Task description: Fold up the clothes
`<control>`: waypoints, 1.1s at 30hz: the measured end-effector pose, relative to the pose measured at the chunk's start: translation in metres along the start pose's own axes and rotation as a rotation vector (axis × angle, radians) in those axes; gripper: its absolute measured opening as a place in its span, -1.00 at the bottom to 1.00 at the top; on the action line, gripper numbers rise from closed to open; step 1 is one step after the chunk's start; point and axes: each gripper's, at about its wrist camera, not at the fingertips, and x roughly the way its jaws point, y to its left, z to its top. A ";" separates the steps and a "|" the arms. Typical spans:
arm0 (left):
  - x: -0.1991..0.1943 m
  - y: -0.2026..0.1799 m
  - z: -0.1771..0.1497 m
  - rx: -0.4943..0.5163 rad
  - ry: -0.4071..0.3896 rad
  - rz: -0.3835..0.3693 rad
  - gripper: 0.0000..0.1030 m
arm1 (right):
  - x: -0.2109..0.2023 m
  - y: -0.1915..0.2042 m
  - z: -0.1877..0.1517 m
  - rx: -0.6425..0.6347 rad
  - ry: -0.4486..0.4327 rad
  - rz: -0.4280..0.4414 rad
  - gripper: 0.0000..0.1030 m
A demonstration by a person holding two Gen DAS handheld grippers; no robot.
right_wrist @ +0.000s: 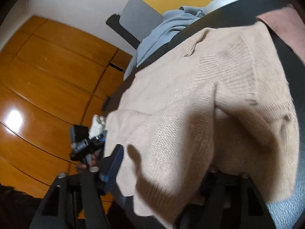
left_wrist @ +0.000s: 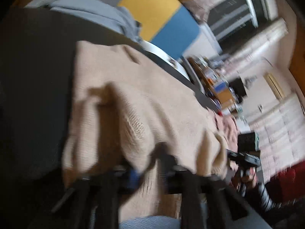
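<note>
Left wrist: both grippers (left_wrist: 150,169) (right_wrist: 158,171) tilted, under beige sweater (right_wrist: 190,105).

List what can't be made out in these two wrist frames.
- Left wrist: left gripper fingertips, draped by the beige sweater; motion blur too.
- Right wrist: right gripper fingertips, covered by the sweater hem.
- Right wrist: blue-grey garment, partly behind the dark table edge.

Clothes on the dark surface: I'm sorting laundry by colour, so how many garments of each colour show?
Beige knitted sweater: 1
Grey-blue buttoned garment: 1
Pink cloth at the edge: 1
Total: 3
</note>
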 end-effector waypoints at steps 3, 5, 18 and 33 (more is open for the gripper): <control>-0.010 -0.018 -0.005 0.039 0.001 -0.160 -0.85 | 0.002 0.007 -0.003 -0.054 0.050 -0.025 -0.35; -0.020 -0.024 0.002 0.044 -0.024 -0.231 -0.85 | -0.003 0.012 -0.001 -0.067 0.048 0.018 -0.38; 0.034 0.070 0.117 -0.502 -0.170 -0.102 -0.51 | 0.014 -0.075 0.115 0.373 -0.236 0.188 0.61; 0.017 0.034 0.057 -0.158 -0.097 0.114 -0.37 | -0.016 -0.027 0.085 0.017 0.018 0.108 0.76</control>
